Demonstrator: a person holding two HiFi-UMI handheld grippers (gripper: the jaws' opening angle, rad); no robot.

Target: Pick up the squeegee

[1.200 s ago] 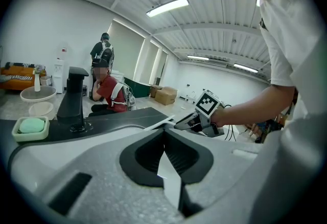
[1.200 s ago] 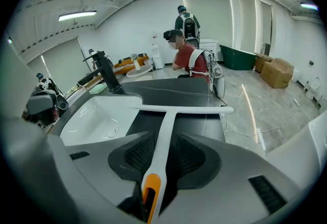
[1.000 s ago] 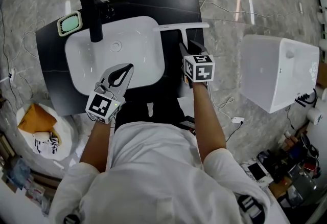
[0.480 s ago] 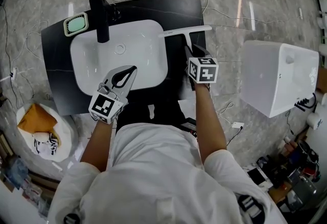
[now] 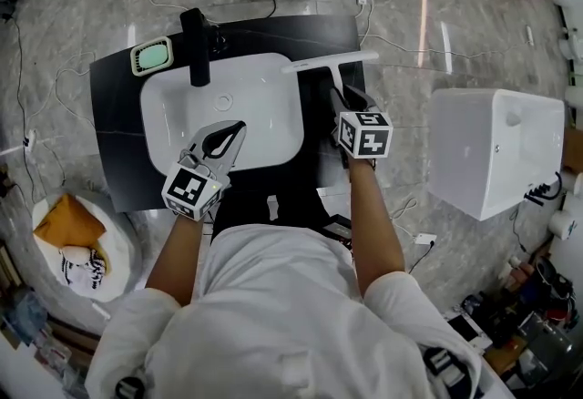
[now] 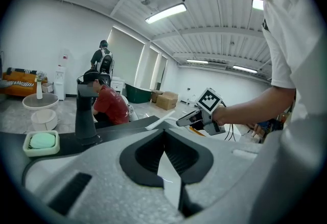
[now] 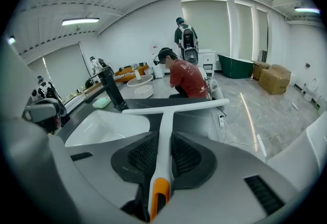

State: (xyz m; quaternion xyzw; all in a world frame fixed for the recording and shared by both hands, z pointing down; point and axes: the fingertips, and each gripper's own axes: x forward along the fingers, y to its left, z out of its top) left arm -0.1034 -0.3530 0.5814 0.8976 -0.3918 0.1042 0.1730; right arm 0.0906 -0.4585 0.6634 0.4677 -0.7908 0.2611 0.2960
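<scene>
The squeegee is white and T-shaped, with an orange end on its handle. My right gripper is shut on the handle, the blade pointing away from me just above the right part of the black counter. In the right gripper view the handle runs straight between the two black pads. My left gripper hovers over the front of the white sink basin, its tips together and nothing in it. From the left gripper view the squeegee and the right gripper show to the right.
A black faucet and a green soap dish stand at the back of the counter. A white box-like fixture stands on the floor to the right. Cables trail over the marble floor. People are in the background of both gripper views.
My right gripper has closed on the squeegee handle and raised it a little off the counter. The left gripper has barely moved.
</scene>
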